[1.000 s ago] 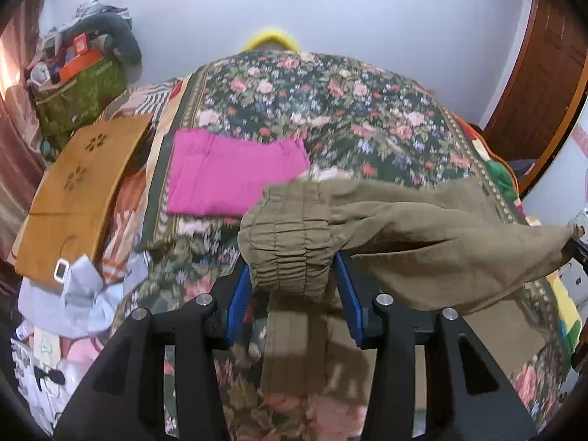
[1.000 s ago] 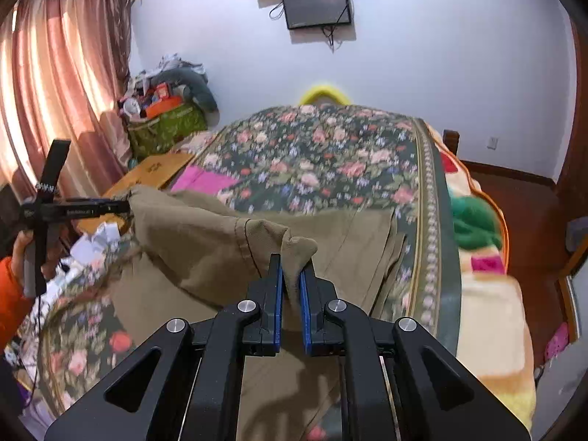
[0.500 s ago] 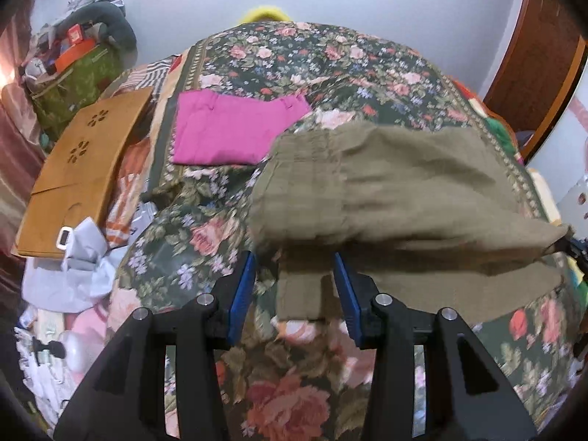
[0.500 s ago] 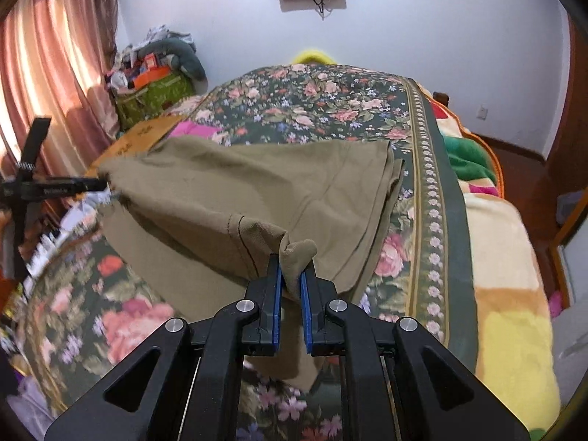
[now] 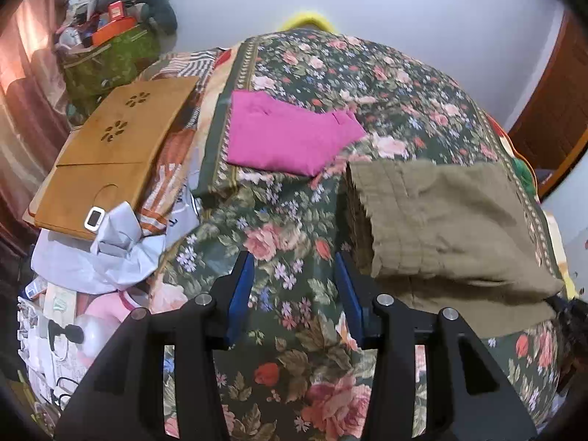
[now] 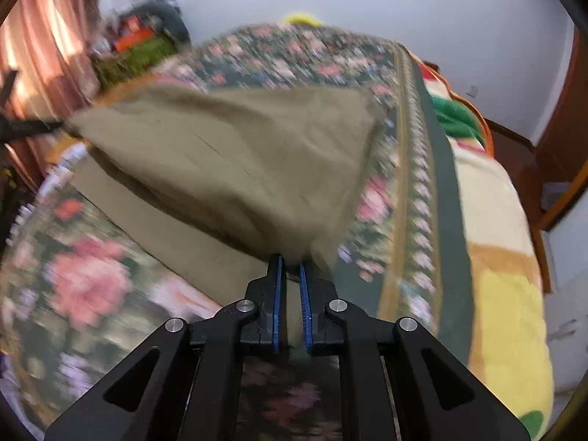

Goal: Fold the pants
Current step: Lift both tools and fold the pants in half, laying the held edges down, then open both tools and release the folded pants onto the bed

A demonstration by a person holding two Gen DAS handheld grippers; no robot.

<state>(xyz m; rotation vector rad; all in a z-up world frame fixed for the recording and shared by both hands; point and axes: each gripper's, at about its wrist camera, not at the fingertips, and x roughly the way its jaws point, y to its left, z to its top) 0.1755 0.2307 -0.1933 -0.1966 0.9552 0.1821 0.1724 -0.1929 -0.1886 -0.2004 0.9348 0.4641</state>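
The olive pants (image 5: 441, 217) lie folded over on the floral bedspread (image 5: 279, 330), the elastic waistband at their left edge. My left gripper (image 5: 294, 268) is open and empty, just left of the waistband, with bedspread between its blue pads. In the blurred right wrist view the pants (image 6: 235, 161) spread ahead of my right gripper (image 6: 290, 261), whose jaws are nearly closed on the near corner of the cloth. The right gripper's tip shows at the pants' right corner in the left wrist view (image 5: 562, 303).
Folded pink pants (image 5: 286, 136) lie further up the bed. A wooden lap tray (image 5: 110, 154), white paper and clutter sit left of the bed. A green bag (image 5: 110, 55) stands in the corner. A yellow and cream blanket (image 6: 492, 257) lies on the bed's right side.
My left gripper has let go of the waistband and moved left and back. The pants dropped flat on the bed. My right gripper lowered with its corner and is moving fast.
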